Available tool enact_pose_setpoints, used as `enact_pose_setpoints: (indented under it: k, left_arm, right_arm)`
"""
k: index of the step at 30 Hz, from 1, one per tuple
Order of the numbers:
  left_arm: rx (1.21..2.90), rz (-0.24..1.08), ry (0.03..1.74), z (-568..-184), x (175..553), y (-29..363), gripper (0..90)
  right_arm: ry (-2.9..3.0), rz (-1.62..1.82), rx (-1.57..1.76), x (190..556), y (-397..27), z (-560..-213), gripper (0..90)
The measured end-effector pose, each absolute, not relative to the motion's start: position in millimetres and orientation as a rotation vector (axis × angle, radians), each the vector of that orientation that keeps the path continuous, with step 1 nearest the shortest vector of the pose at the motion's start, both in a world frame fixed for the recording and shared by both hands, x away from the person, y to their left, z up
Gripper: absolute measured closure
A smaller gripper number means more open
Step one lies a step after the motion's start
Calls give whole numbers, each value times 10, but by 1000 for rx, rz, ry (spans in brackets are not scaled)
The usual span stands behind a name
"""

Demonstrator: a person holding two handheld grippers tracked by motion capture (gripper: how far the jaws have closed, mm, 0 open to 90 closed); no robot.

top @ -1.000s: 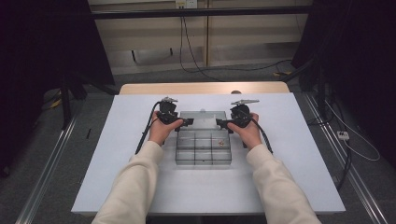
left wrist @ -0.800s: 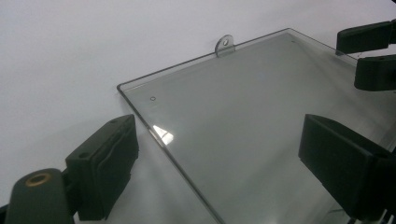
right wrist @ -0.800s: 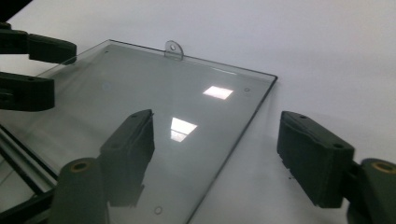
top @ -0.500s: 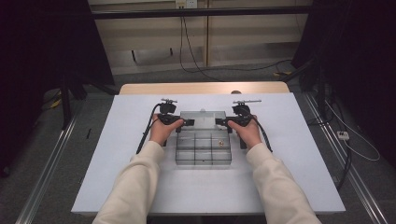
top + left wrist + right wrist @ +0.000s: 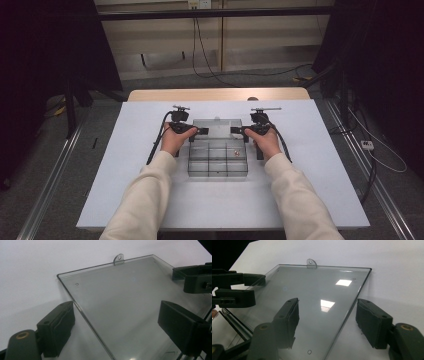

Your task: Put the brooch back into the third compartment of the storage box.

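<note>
Lid (image 5: 216, 127): clear, open behind the box (image 5: 218, 159) mid-tabletop (image 5: 320, 165), tab (image 5: 119, 259) at its far edge.
Left gripper (image 5: 117, 327): your fingers (image 5: 57, 327) straddle the lid's edge, released, not pressing.
Right gripper (image 5: 328, 323): your fingers (image 5: 287, 322) have just been closing, astride the opposite edge, pads clear of it.

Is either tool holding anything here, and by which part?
Nothing is gripped. Each tool straddles a side edge of the clear lid of the box, but the left tool and right tool both stand open, pads off it.
</note>
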State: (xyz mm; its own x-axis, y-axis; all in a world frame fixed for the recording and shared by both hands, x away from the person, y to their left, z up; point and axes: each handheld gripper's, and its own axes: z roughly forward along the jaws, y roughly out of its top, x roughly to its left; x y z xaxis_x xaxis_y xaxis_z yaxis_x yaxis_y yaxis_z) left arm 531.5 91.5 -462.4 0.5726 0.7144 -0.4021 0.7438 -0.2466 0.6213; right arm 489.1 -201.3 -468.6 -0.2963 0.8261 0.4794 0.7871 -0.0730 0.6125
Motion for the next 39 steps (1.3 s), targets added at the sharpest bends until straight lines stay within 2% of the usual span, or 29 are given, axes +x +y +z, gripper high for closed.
enact_pose_setpoints:
  k: [14, 17, 22, 30, 39]
  left_arm:
    - [1999, -32, 1158, -4594, 5315, 912, 149]
    - [1943, -84, 1138, -4580, 5314, 910, 225]
    - [1952, -16, 1107, -4503, 5289, 878, 252]
    - [1948, 65, 1043, -4320, 5233, 917, 381]
    - [1929, 79, 985, -4148, 5141, 964, 423]
  right_arm:
    - [2114, 1393, 1850, 4897, -2019, -4687, 372]
    - [2104, 1427, 1817, 4895, -2017, -4665, 421]
    - [2097, 1449, 1760, 4879, -2003, -4604, 447]
    - [2108, 1436, 1614, 4812, -2023, -4443, 528]
    - [2123, 1438, 1508, 4736, -2026, -4319, 557]
